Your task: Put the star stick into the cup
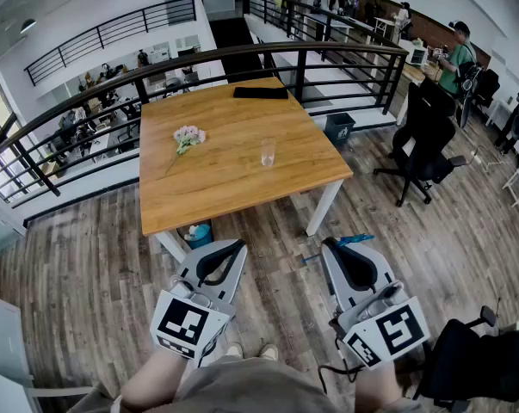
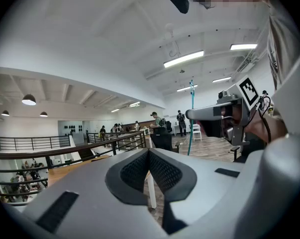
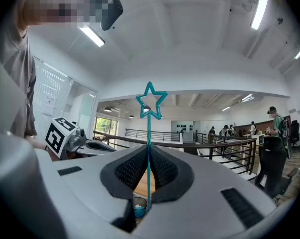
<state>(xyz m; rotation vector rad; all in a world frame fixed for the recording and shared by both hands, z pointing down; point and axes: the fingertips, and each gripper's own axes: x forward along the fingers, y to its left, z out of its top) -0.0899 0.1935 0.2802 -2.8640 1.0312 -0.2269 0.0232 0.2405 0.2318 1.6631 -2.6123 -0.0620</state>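
In the right gripper view the teal star stick stands upright between the pads, its star at the top, and my right gripper is shut on it. In the head view the right gripper hangs low over the floor, short of the table, with the stick poking out to the right. The clear cup stands on the wooden table, right of its middle. My left gripper is shut and holds nothing; its pads meet. From the left gripper view I see the right gripper and the stick.
A small bunch of flowers lies on the table's left part and a flat black object at its far edge. Blue bins stand under the table and beyond it. A black office chair stands to the right, and a railing runs behind.
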